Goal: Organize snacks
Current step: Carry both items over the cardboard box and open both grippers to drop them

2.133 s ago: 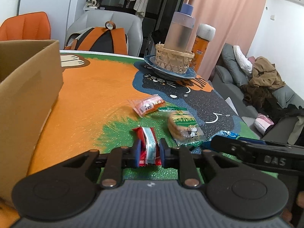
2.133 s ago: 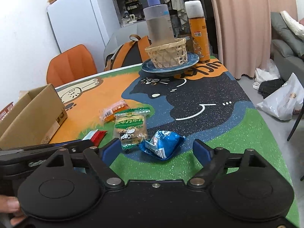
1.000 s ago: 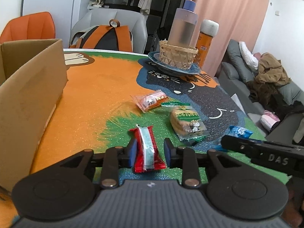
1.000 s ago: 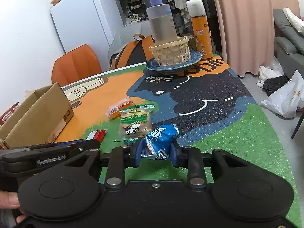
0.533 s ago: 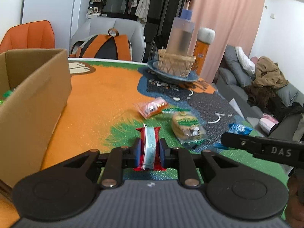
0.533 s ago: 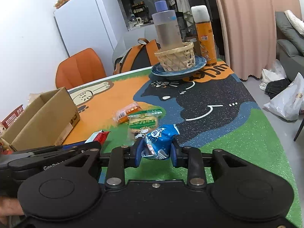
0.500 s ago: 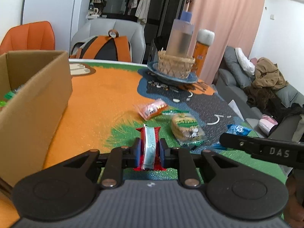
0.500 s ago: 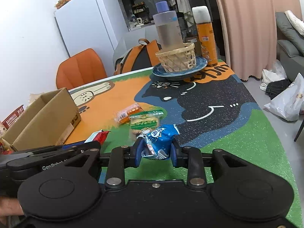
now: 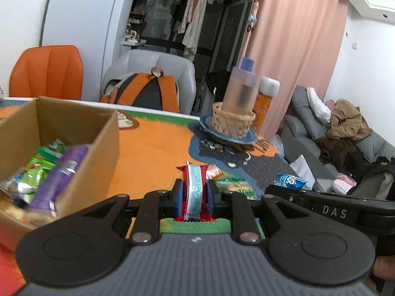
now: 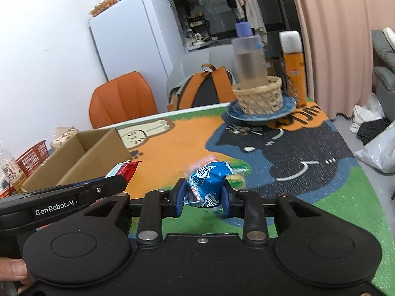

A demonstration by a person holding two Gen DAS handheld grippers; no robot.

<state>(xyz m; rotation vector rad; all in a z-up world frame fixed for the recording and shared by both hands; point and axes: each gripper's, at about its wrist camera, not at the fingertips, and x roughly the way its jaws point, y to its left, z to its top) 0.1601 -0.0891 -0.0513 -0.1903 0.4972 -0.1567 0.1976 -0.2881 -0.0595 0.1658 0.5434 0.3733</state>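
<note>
My left gripper [image 9: 193, 197] is shut on a red snack bar with a pale stripe [image 9: 193, 185], lifted off the table; its red end [image 10: 127, 169] also shows in the right wrist view. My right gripper [image 10: 203, 194] is shut on a crumpled blue snack packet [image 10: 207, 181], also raised. The blue packet [image 9: 290, 181] shows at the right in the left wrist view. An open cardboard box [image 9: 81, 123] at the left holds several snacks, among them a purple pack [image 9: 59, 172]. A green-labelled snack [image 9: 234, 185] and an orange packet [image 9: 214, 171] lie on the mat behind the fingers.
The table wears a cartoon mat [image 10: 172, 148] in orange, green and dark blue. A wicker basket with a bottle [image 10: 259, 96] sits on a blue plate at the back, an orange can [image 10: 293, 74] beside it. Chairs, a backpack [image 9: 148, 91] and a red basket [image 10: 32, 157] lie beyond.
Both grippers have risen with their snacks off the mat and swung left toward the cardboard box, whose inside now shows. The left jaws tightened on the red bar.
</note>
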